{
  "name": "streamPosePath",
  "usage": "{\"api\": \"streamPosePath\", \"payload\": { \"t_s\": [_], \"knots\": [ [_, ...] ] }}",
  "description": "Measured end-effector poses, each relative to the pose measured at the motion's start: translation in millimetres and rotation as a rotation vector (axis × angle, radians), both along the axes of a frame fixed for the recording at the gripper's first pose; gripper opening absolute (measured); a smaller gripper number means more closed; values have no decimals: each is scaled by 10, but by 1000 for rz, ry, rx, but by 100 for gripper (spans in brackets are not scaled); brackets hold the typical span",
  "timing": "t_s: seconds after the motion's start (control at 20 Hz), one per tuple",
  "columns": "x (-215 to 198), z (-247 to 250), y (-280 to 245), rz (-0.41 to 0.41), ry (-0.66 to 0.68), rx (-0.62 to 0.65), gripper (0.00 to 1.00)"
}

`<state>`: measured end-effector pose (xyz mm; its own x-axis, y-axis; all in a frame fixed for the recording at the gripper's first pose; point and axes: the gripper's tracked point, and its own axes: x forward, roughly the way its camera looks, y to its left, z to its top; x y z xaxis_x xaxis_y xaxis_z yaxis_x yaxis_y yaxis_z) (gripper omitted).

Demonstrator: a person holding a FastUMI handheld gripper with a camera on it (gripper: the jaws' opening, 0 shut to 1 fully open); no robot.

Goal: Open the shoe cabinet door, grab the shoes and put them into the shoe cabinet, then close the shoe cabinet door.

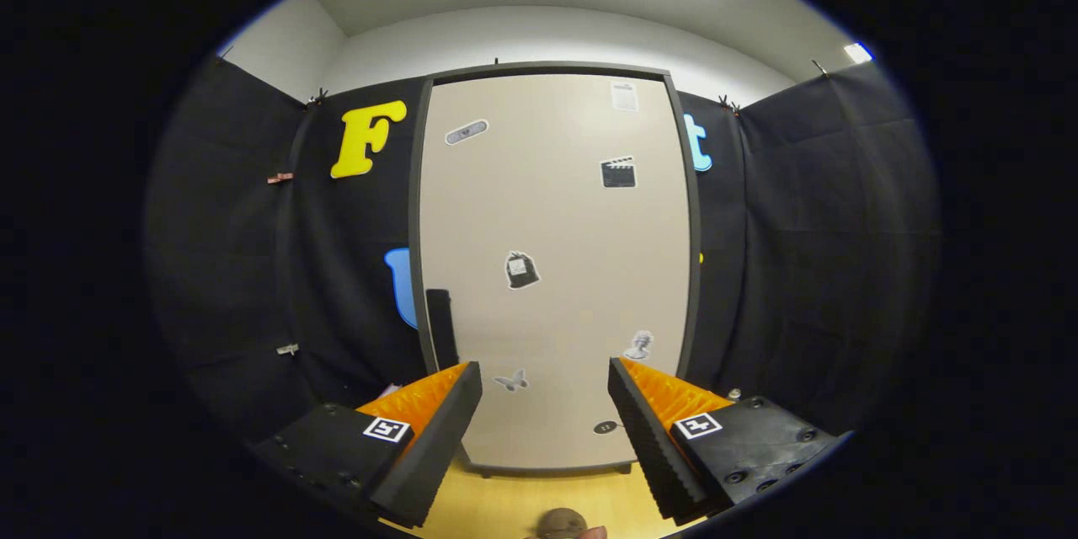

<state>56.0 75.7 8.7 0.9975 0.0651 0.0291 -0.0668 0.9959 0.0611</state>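
- Black cloth walls close the booth on both sides, and against the back one stands the single shoe cabinet (552,269), upright on the wooden floor (522,505).
- Its one door (556,210) is shut, so opening appears not yet begun; a dark handle (440,327) sits at the door's left edge, likely the place to pull.
- Seven small stickers (521,269) dot the door.
- One pair of tongs (546,404) faces the door squarely, fingers spread, holding nothing, apart from it.
- Something brownish (563,523), maybe a shoe, lies below the fingers; I cannot tell.
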Motion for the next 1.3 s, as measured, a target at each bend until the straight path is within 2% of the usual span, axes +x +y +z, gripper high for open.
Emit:
{"api": "streamPosePath", "payload": {
  "t_s": [0.3,0.7,0.8,0.85,0.9,1.0,1.1,1.15,1.2,1.25,1.3],
  "knots": [
    [528,7,612,61,-25,31,98],
    [1313,-415,1083,80,30,1,97],
    [1444,-493,1142,71,29,-15,85],
    [1536,-537,1171,65,33,-14,73],
    [1589,-573,1194,57,42,-7,69],
    [1657,-643,1186,24,70,4,68],
    [1707,-599,1226,13,27,21,50],
    [1674,-615,1209,4,31,1,47],
    [1615,-560,1108,-10,13,-16,48],
    [1769,-591,1114,3,22,-21,34],
    [1788,-592,1097,14,21,-23,31]
  ]
}}
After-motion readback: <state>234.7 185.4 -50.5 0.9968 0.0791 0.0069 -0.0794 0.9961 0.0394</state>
